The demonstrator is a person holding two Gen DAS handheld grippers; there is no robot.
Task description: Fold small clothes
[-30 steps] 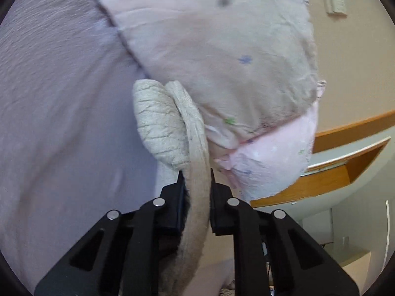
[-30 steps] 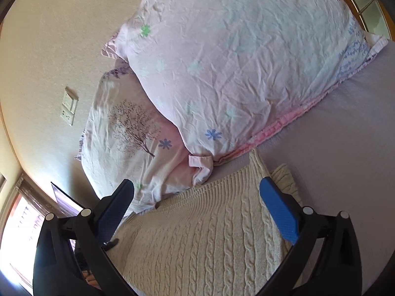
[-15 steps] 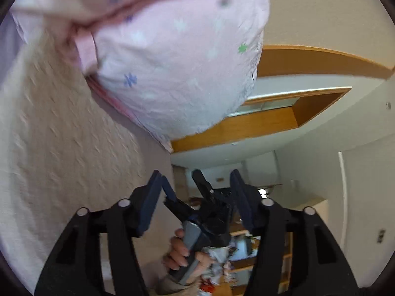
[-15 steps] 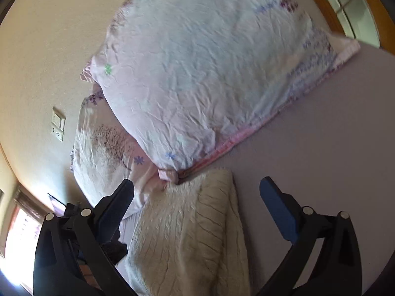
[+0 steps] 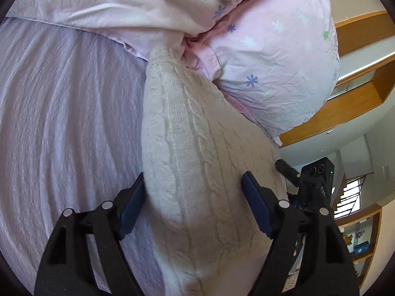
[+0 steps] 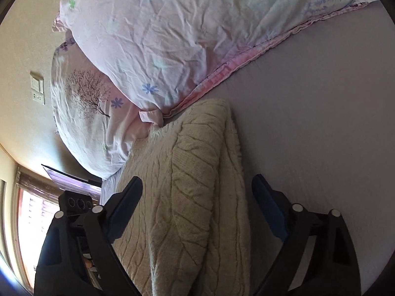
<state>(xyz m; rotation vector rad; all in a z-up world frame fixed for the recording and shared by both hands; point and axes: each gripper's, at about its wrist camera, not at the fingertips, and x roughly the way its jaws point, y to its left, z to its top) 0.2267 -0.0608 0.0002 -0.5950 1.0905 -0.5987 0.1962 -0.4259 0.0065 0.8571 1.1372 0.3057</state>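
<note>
Knitwear first: the cream cable-knit sweater (image 6: 187, 185) lies folded in layers on the lilac bedsheet (image 5: 61, 123), filling the lower centre of both views. It looks soft, thick and light, best pinched at a doubled edge. Left gripper (image 5: 192, 203) and right gripper (image 6: 197, 206) both gape wide, holding nothing. Floral pillows (image 6: 172, 37) crowd its far end.

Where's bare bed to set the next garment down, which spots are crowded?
Free: lavender sheet right of the folded cream sweater, below the pillow hem; also sheet on the sweater's other side. Crowded: where the sweater's far end butts the two floral pillows.
</note>
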